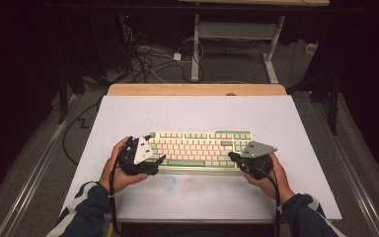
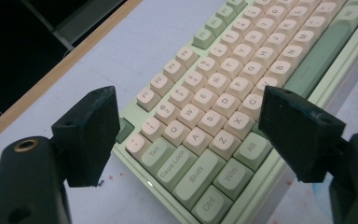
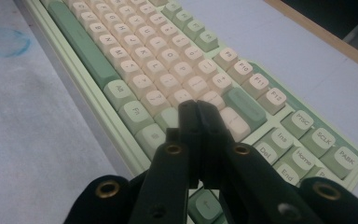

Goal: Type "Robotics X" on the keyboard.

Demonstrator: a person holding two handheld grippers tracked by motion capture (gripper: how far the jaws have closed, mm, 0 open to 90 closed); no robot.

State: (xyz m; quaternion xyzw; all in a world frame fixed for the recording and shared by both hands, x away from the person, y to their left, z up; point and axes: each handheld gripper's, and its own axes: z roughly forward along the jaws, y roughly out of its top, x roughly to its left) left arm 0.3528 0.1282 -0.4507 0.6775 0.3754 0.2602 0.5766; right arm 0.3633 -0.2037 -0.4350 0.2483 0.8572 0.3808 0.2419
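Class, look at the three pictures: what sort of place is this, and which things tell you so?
Probably a lab or recording workshop: a white work table bears one green and cream keyboard, loose cables trail over the grey floor, and a metal-legged bench stands behind in the dark.

The right gripper (image 3: 196, 109) with its closed jaws hides several keys of the keyboard (image 3: 158, 60).

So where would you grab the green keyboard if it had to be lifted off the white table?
Probably by its two short ends, one claw from each side. The keyboard is long, flat and lies level, so a single grip would likely let it tip. The left claw stands open at the Tab and Caps Lock end; the right claw, shut over the arrow-key end, would have to open first.
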